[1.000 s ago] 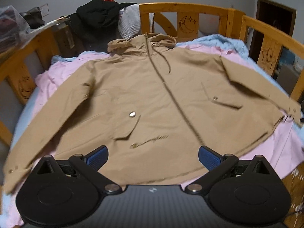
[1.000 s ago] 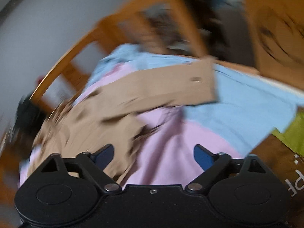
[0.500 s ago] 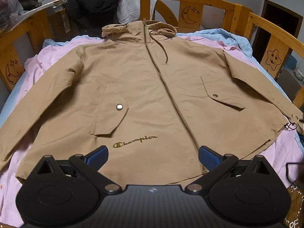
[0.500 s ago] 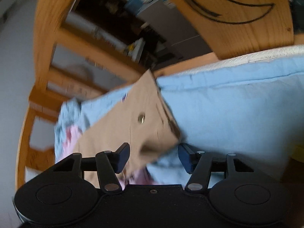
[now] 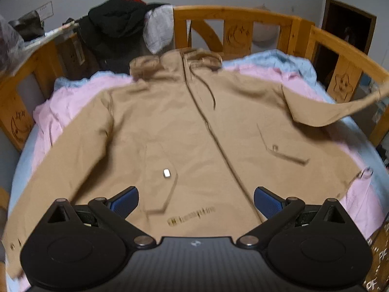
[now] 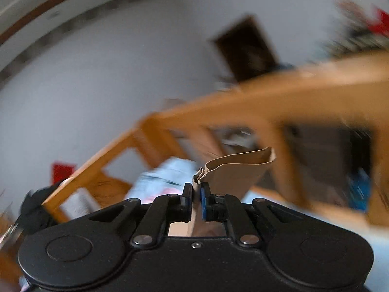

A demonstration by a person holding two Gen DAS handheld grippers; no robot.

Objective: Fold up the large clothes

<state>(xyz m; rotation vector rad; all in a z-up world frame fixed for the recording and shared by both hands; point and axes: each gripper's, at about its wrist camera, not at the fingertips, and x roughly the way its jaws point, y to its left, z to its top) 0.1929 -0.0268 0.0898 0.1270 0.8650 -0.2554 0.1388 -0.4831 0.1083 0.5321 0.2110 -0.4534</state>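
Closing right gripper (image 6: 196,192) jaws pinching jacket (image 5: 194,146) sleeve | left gripper (image 5: 196,200) jaws spread

I see a tan jacket (image 5: 184,131) of matt woven cloth with shiny metal snaps. The pink sheet (image 5: 60,112) under it is soft, crumpled cloth. At twelve o'clock, the bed rail (image 5: 233,17) is smooth varnished wood.

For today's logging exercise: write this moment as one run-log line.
task: fold jacket | right gripper: jaws closing on sleeve cuff, sleeve lifted off bed | left gripper: open, empty, above hem
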